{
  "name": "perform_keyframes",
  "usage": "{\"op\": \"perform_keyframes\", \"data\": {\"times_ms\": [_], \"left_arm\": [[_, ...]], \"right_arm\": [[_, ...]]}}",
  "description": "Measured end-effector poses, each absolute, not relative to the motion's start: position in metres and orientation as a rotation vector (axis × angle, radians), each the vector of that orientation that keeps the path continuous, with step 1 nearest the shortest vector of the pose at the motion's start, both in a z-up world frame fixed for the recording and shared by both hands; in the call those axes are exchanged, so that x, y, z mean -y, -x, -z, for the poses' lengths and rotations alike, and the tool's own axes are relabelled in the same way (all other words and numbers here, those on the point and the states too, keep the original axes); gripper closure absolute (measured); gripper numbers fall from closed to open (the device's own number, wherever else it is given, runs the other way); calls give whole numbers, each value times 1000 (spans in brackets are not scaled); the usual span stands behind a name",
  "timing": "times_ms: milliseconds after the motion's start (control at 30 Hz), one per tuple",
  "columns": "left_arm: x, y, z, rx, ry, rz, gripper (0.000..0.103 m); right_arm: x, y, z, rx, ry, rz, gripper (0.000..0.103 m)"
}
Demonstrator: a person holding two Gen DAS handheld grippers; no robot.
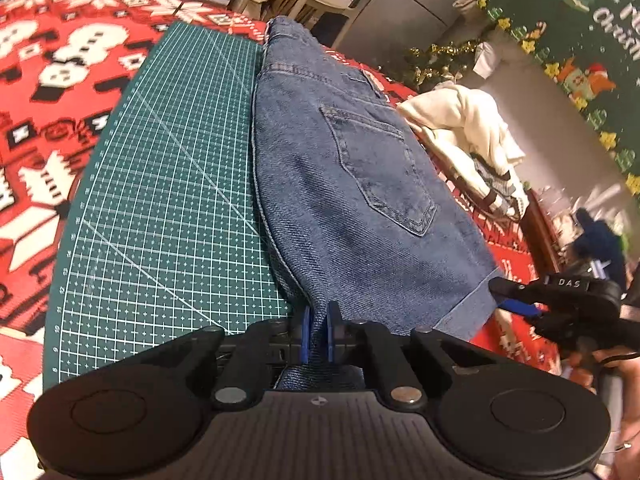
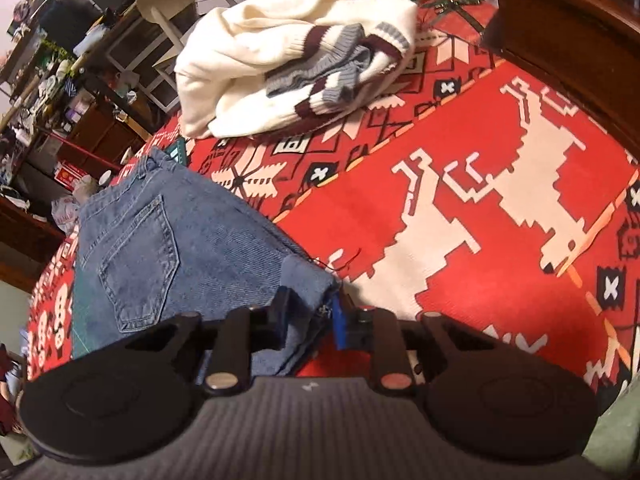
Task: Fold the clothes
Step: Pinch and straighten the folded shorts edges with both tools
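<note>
Both grippers are clamped on the near hem of the denim shorts [image 1: 352, 184], left gripper [image 1: 318, 334] at one corner, right gripper [image 2: 308, 320] at the other, over the cutting mat [image 1: 168, 184]; a fold looks underway, needing an even carry.

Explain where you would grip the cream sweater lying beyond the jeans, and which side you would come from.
Judging by its pose, take the cream sweater at its striped ribbed hem, which lies bunched on the side facing the right claw. Come in low over the red tablecloth from the near side: the folded-over ribbing looks like a thick, raised edge, whereas the far bulk looks smooth and rounded.
</note>
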State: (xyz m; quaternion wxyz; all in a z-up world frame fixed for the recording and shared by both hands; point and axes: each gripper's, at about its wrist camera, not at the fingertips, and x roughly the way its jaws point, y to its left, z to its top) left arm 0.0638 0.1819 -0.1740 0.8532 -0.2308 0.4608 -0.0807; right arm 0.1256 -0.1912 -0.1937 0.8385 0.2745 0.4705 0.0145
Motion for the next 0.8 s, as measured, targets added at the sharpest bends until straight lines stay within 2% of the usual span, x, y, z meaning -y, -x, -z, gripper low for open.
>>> {"op": "perform_keyframes", "data": {"times_ms": [300, 567, 633, 700, 800], "left_arm": [[-221, -68, 134, -977, 393, 141, 97], [-258, -68, 148, -1047, 388, 55, 96], [-265, -66, 154, -1061, 430, 40, 92], [-270, -63, 157, -1058, 450, 21, 81], [-273, -57, 161, -1041, 456, 19, 79]], "right_arm": [[166, -98, 186, -1034, -596, -94, 89], [132, -65, 183, -1070, -594, -115, 89], [123, -57, 182, -1080, -593, -120, 84], [120, -50, 179, -1079, -592, -115, 79], [132, -48, 168, -1039, -583, -73, 79]]}}
